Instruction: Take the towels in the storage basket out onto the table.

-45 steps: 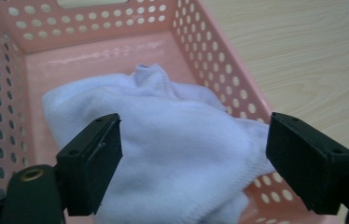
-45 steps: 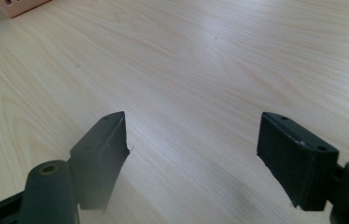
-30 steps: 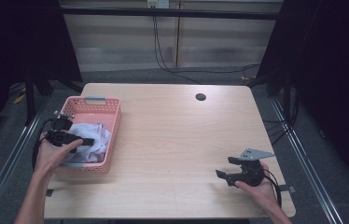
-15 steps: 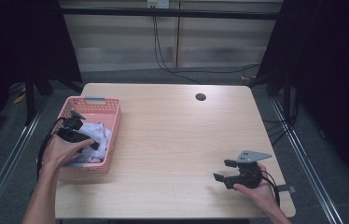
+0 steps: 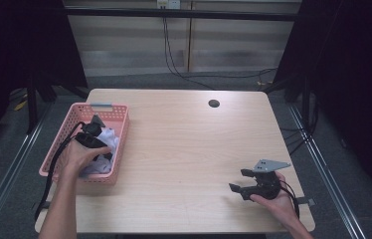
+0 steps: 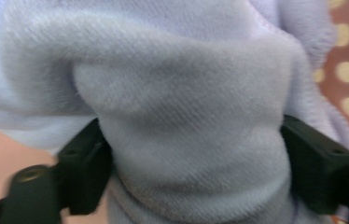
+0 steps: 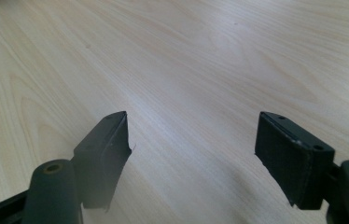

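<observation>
Two grippers are at work on the pale wooden table (image 5: 184, 144). Compared with a second ago, the left gripper (image 5: 97, 142) has pushed deeper into the pink perforated plastic basket (image 5: 117, 112), and the hand on it now covers more of the contents. The right gripper (image 5: 239, 180) has barely shifted near the table's front right corner. Inside the basket lies a crumpled pale lavender fleece cloth (image 5: 107, 137), bunched against the right wall. In the left gripper view, a thick fold of that cloth (image 6: 186, 140) sits between the black jaws, which are spread wide around it, touching both sides. The right gripper's jaws stand wide apart over bare wood, holding nothing.
</observation>
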`<state>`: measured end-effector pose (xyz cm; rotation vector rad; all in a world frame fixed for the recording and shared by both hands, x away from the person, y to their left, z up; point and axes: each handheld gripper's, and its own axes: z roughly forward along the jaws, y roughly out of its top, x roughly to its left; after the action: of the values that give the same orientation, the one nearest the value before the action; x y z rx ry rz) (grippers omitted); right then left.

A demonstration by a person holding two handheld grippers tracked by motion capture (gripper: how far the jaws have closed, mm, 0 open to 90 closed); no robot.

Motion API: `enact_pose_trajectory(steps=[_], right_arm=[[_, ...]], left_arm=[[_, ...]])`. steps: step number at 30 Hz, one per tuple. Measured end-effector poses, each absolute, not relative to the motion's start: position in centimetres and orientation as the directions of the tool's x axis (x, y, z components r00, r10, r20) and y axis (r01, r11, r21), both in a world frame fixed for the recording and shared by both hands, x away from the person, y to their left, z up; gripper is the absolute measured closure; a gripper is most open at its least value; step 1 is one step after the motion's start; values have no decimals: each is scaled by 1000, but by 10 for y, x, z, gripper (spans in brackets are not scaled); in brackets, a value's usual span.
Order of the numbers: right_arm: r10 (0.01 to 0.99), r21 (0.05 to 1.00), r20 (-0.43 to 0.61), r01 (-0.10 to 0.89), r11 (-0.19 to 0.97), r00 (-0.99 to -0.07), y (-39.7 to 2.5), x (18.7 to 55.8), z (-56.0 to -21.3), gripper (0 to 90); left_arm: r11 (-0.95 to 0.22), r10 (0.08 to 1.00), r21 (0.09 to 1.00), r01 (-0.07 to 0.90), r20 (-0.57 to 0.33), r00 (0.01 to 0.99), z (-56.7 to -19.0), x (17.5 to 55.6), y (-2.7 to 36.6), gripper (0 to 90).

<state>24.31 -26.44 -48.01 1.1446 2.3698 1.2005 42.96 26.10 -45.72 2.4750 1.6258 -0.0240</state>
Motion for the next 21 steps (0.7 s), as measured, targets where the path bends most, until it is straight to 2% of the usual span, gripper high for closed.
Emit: enact_pose_trajectory(steps=[3,4,6,10,15,21], right_arm=[[743,769,118,534,351,-659,-265,243,-480,257],[745,770,115,533,351,-657,-266,243,-480,257],[752,770,114,537,346,-649,-268,242,-479,257],[757,769,112,539,345,-644,-268,242,-479,257],[762,768,111,541,342,-639,-267,243,-479,257],[769,771,109,542,335,-631,-269,244,-479,257]], left_arm=[[-390,903,152,908,-128,409,-456,428,263,268],[-385,901,174,906,-141,410,-456,426,266,268],[-388,891,214,897,-164,424,-455,422,272,335],[-383,879,251,889,-196,435,-453,420,280,376],[-386,873,303,871,-187,451,-449,414,282,406],[-322,870,382,866,-241,430,-439,405,299,417]])
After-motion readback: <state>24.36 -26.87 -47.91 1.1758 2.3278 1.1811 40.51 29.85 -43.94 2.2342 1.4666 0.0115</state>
